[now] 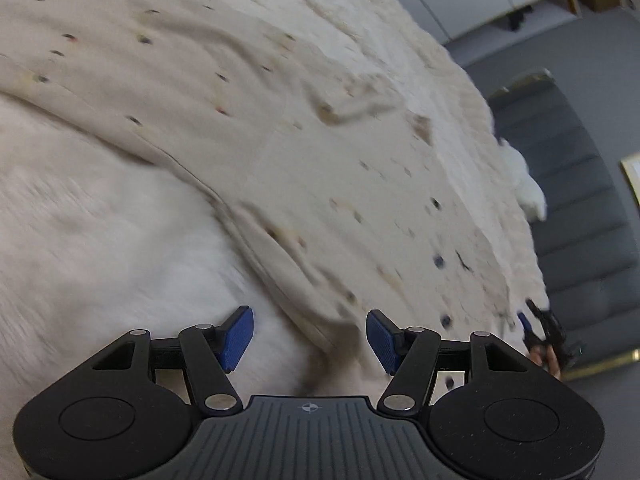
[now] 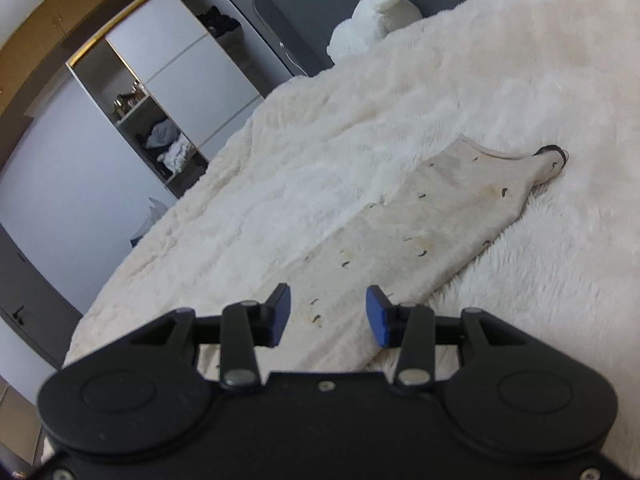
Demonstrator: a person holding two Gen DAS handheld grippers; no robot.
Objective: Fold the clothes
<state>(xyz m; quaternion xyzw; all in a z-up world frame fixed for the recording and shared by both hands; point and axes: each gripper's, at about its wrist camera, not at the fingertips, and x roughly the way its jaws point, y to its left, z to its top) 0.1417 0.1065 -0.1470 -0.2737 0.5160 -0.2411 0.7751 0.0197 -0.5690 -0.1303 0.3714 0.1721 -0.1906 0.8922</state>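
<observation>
We see a beige garment (image 2: 440, 216) speckled with small dark marks on a fluffy white blanket (image 2: 520, 80), blue pads (image 1: 236, 338), and a grey wardrobe (image 2: 192, 64) far left.

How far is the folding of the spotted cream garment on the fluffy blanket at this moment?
Done: the spotted cream garment lies spread out on the white fluffy blanket; no finished fold is visible. In hand: nothing is gripped. The left claw is open over the garment's edge, and the right claw is open above its near end. Left: gripping the cloth and making all the folds.
</observation>
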